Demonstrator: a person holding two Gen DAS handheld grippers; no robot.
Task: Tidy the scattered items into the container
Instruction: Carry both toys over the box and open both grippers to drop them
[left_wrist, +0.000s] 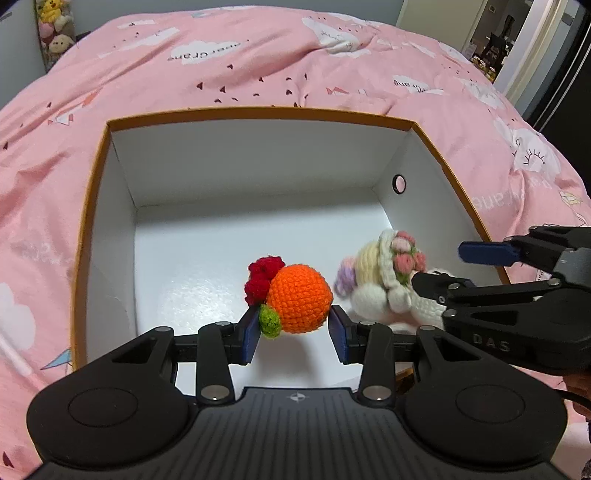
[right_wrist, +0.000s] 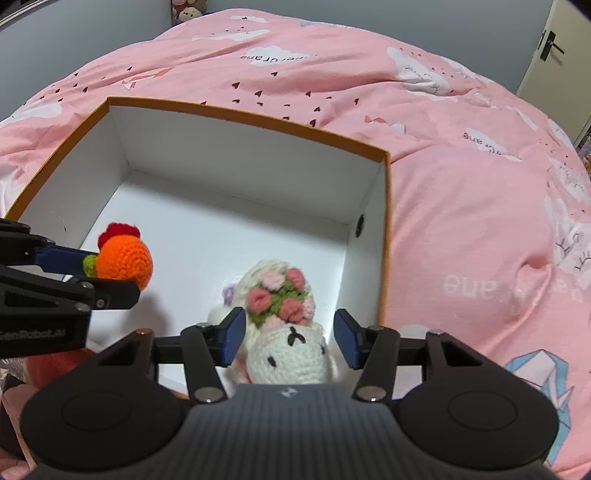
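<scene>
A white box with an orange rim (left_wrist: 258, 112) (right_wrist: 236, 112) lies open on the pink bed. My left gripper (left_wrist: 295, 332) is over the box, its blue pads apart, with an orange crocheted ball with red and green trim (left_wrist: 297, 297) (right_wrist: 125, 260) just between their tips; I cannot tell if it is gripped. My right gripper (right_wrist: 290, 341) is open over the box's right side, and a white crocheted bunny with a flower crown (right_wrist: 286, 332) (left_wrist: 384, 273) sits loosely between its pads. The bunny looks blurred in the left wrist view.
The pink quilt with cloud prints (left_wrist: 295, 55) (right_wrist: 480, 221) surrounds the box. Plush toys (left_wrist: 53, 26) stand at the far left by the wall. A doorway (left_wrist: 495, 40) opens at the far right. The box has a round hole (left_wrist: 399, 183) in its right wall.
</scene>
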